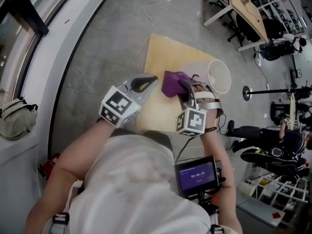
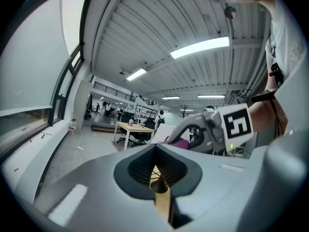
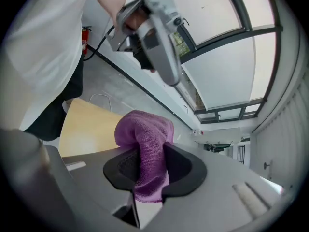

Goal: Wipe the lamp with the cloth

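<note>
**Cloth** (image 1: pixel 171 83): purple, nubbly, bunched. We find it clamped between the jaws of the right gripper (image 1: pixel 184 87). A fold bulges past the pads and a tail hangs out on the other side. It is carried above the middle of the bench (image 1: pixel 161 57), not spread on it.

**Lamp** (image 1: pixel 219 76): we take the white, translucent cylindrical shade near the bench's far right corner for it. It stands to the right of the right gripper, near the cloth but apart from it. We see no contact between the two.

**Left gripper** (image 1: pixel 146 83): jaws drawn together with nothing between them, only a sliver of the bench showing through. It is held roughly level over the bench's left side, just beside the cloth.

**Cord** (image 1: pixel 144 23): a thin white line on the floor beyond the bench. We cannot tell whether it belongs to the lamp.

**Progress, as we judge it:** the cloth is secured and close to the lamp, so the pick-up part is done. No wiping shows yet, and the whole shade is left to do. The left gripper is free to steady the shade if needed.
</note>
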The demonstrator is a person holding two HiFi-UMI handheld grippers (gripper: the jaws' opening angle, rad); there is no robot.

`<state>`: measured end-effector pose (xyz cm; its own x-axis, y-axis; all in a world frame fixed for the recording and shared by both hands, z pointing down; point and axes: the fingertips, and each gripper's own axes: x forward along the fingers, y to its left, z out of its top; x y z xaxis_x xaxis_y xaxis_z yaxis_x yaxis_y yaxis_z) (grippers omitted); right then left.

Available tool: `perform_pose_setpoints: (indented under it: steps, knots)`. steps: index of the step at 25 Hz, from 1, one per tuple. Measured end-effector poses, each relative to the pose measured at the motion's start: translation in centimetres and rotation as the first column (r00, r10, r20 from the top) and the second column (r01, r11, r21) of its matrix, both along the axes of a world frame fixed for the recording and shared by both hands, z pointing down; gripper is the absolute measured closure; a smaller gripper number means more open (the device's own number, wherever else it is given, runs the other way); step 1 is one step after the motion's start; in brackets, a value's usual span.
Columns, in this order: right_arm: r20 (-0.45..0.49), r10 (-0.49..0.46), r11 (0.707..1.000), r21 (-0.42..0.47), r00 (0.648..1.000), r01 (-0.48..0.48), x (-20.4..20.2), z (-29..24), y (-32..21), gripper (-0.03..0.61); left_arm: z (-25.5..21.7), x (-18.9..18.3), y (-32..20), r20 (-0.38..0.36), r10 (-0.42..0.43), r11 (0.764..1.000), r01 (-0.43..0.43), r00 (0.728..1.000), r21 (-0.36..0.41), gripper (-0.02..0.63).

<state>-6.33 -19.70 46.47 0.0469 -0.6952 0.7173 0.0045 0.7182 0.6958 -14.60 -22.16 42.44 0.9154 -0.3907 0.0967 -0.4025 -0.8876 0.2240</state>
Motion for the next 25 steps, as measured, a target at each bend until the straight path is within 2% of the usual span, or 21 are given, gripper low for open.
perform_pose_setpoints:
  steps: [3, 5, 7, 9, 10, 12, 14, 18, 23, 25]
  knots:
    - [-0.041, -0.059, 0.997, 0.051, 0.997, 0.062, 0.9, -6.1, -2.5, 0.462, -0.4, 0.5, -0.4, -0.012, -0.008, 1.000, 0.008, 1.000, 0.005, 0.612]
    - [-0.062, -0.075, 0.996, 0.041, 0.995, 0.078, 1.9, -9.1, -4.7, 0.463, -0.7, 0.8, -0.3, -0.016, -0.003, 1.000, 0.003, 1.000, 0.015, 0.612]
    - [-0.061, -0.051, 0.998, -0.046, 0.997, 0.048, 3.4, -10.3, -6.5, 0.463, -1.0, 1.1, -0.1, -0.021, 0.004, 1.000, -0.004, 1.000, 0.024, 0.612]
    - [-0.078, -0.011, 0.976, -0.218, 0.997, -0.006, 5.2, -9.9, -7.3, 0.463, -1.3, 1.4, 0.0, -0.025, 0.008, 1.000, -0.007, 1.000, 0.031, 0.612]
    - [-0.095, 0.002, 0.949, -0.313, 0.995, -0.032, 6.0, -9.2, -7.3, 0.463, -1.5, 1.5, 0.0, -0.026, 0.007, 0.999, -0.006, 1.000, 0.033, 0.612]
    - [-0.146, 0.004, 0.874, -0.480, 0.989, -0.074, 7.6, -7.4, -6.8, 0.463, -1.9, 1.5, -0.3, -0.026, 0.003, 0.999, -0.002, 1.000, 0.035, 0.612]
    - [-0.201, -0.036, 0.808, -0.582, 0.979, -0.090, 8.6, -5.5, -6.4, 0.463, -2.2, 1.6, -0.7, -0.023, -0.006, 0.999, 0.007, 1.000, 0.040, 0.612]
    - [-0.202, -0.106, 0.734, -0.676, 0.974, -0.061, 7.7, -2.2, -6.4, 0.462, -2.1, 2.3, -1.1, -0.019, -0.026, 0.998, 0.027, 0.999, 0.048, 0.612]
    - [-0.225, -0.187, 0.624, -0.779, 0.956, -0.062, 7.6, 2.3, -6.6, 0.462, -2.8, 4.1, -1.1, -0.006, -0.049, 0.997, 0.049, 0.999, 0.051, 0.612]
    - [-0.235, -0.201, 0.601, -0.796, 0.951, -0.070, 7.6, 4.0, -7.1, 0.462, -2.5, 4.2, -1.1, 0.001, -0.063, 0.997, 0.063, 0.998, 0.048, 0.612]
